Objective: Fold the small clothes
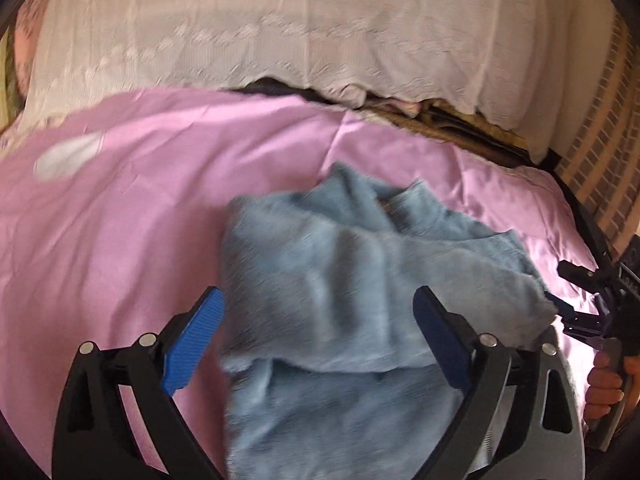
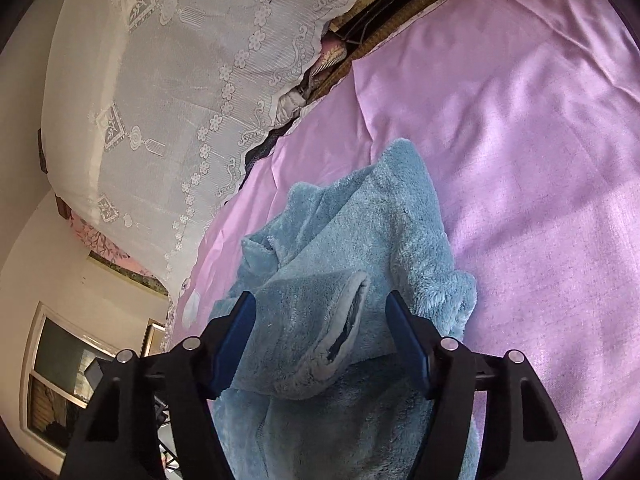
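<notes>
Crumpled light-blue fleece garment (image 2: 352, 248) lies on pink satin bed sheet (image 2: 520, 140), long axis running away from both claws. Right claw (image 2: 322, 344) nearer: half open, straddling raised hemmed fold, pads not pressing. Left claw (image 1: 316, 338) wide open, empty, over near edge.

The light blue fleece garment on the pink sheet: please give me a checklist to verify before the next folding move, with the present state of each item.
1. Light blue fleece garment lies on the pink satin sheet: ok.
2. Garment spread flat: not ok, it is crumpled in thick folds.
3. Left gripper jaws free: ok, they stand wide with fleece between them and do not press it.
4. Right gripper has a hold: not ok, its jaws flank a cuff-like folded edge, but a gap shows on one side.
5. Sheet around the garment free of other clothes: ok in both views.
6. Which garment part each gripper faces: cannot tell for the left, the view is blurred.
</notes>
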